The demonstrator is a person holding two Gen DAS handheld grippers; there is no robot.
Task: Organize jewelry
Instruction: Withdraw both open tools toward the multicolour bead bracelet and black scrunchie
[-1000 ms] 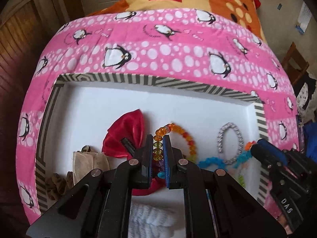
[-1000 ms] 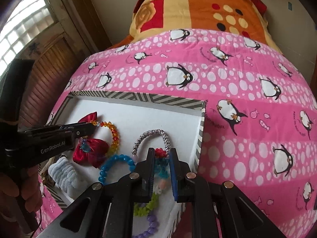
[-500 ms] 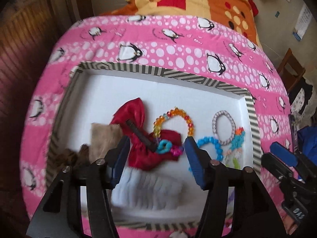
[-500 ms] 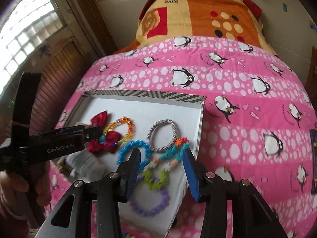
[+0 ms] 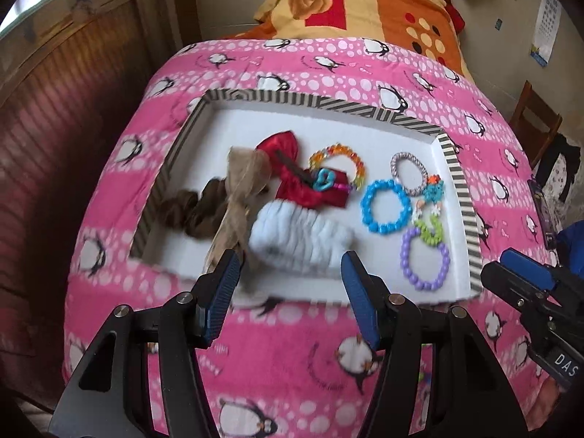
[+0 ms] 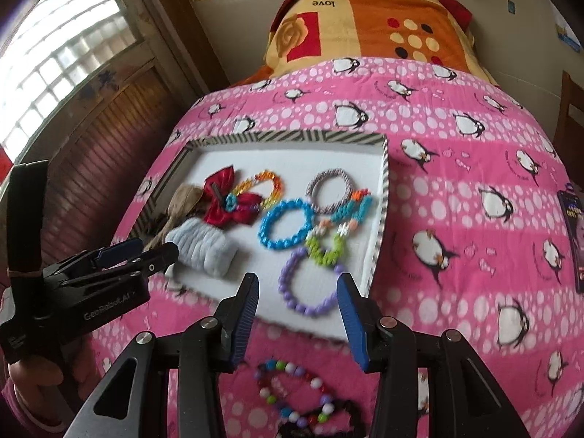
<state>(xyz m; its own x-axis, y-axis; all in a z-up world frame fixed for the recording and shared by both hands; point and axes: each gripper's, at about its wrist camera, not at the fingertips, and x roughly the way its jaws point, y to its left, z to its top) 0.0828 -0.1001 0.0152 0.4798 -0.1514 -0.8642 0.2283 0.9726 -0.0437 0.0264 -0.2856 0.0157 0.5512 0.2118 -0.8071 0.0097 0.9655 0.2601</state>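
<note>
A white tray with a striped rim [image 5: 461, 197] [image 6: 381, 197] lies on the pink penguin blanket. In it are a red bow [image 5: 310, 182] [image 6: 226, 204], an orange bead bracelet [image 5: 343, 155] [image 6: 270, 186], a blue bead bracelet [image 5: 385, 206] [image 6: 286, 228], a silver ring bracelet [image 5: 408, 173] [image 6: 330, 189], a purple bead bracelet [image 5: 425, 261] [image 6: 310, 286], a multicolour bead string [image 5: 430, 211], a white scrunchie [image 5: 299, 241] [image 6: 204, 250] and brown hair ties [image 5: 197, 211]. My left gripper [image 5: 290, 297] and right gripper [image 6: 297, 319] are open and empty, held back from the tray's near edge. A loose multicolour bead bracelet [image 6: 292, 390] lies on the blanket below the right gripper.
An orange and red blanket [image 6: 365, 18] lies at the far end of the bed. A wooden panelled wall [image 5: 73, 91] and window are on the left. A chair [image 5: 533, 116] stands on the right. A dark packet [image 6: 573, 233] lies at the blanket's right edge.
Both grippers opened, let go of the beaded pieces in the tray, and drew back toward me. The tray now shows whole in both views.
</note>
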